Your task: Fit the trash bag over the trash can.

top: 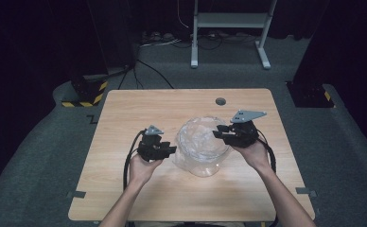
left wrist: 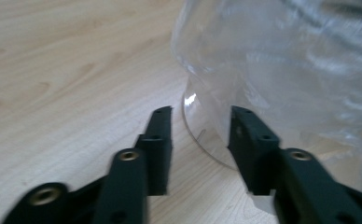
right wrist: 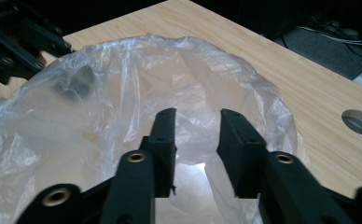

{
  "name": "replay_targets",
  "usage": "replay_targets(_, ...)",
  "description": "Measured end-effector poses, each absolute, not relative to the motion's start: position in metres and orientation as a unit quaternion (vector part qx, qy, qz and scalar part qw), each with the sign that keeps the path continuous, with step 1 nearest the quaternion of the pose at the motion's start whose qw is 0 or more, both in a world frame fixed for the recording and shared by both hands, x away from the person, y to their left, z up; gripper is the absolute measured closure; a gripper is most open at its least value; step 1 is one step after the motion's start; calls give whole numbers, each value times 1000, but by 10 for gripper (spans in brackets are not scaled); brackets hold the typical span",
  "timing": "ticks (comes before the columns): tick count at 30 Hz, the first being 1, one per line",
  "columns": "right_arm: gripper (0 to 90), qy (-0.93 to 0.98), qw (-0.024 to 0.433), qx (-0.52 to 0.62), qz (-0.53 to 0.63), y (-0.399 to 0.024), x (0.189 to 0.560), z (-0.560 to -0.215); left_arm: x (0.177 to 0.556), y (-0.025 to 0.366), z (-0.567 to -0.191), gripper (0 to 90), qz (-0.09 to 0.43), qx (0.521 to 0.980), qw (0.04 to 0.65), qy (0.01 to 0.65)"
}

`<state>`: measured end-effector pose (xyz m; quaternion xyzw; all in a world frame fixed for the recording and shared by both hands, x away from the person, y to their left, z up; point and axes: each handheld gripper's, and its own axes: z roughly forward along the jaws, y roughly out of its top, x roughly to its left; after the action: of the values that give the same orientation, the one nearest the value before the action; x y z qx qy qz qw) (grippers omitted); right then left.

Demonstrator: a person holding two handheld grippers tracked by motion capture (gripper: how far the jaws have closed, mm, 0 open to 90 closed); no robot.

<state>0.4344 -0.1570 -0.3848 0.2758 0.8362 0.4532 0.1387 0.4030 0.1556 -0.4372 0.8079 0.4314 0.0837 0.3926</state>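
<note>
A clear round container lined with a crinkled transparent plastic bag stands at the middle of the wooden table. My left gripper is low at the container's left side. In the left gripper view its jaws stand apart, with the container's clear curved lower wall just beyond the gap and the bag above it. My right gripper hovers at the bag's right rim. Its jaws are apart over the bag's open mouth, with no film pinched between them. The left gripper shows across the bag.
A round cable hole sits near the table's far edge, also seen as the hole in the right gripper view. On the floor beyond are a white metal stand, cables and a yellow-black striped base.
</note>
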Motion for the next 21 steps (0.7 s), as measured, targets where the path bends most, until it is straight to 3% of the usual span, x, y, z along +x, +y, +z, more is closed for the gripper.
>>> replay_targets(5,803,838,144,272,450,-162,431,-386,411,140,-447,854,90,816,379,427)
replay_targets(10,867,840,137,269,450,-166,429,-389,427,137,-458,894,91,804,376,452)
replay_targets(12,855,843,134,271,445,-166,429,-392,429,138,-459,843,92,797,380,461)
replay_targets(16,753,837,126,273,458,-169,428,-392,425,147,-452,605,101,785,395,467)
replay_targets(21,670,821,132,278,482,-174,429,-381,414,161,-434,458,117,775,409,467)
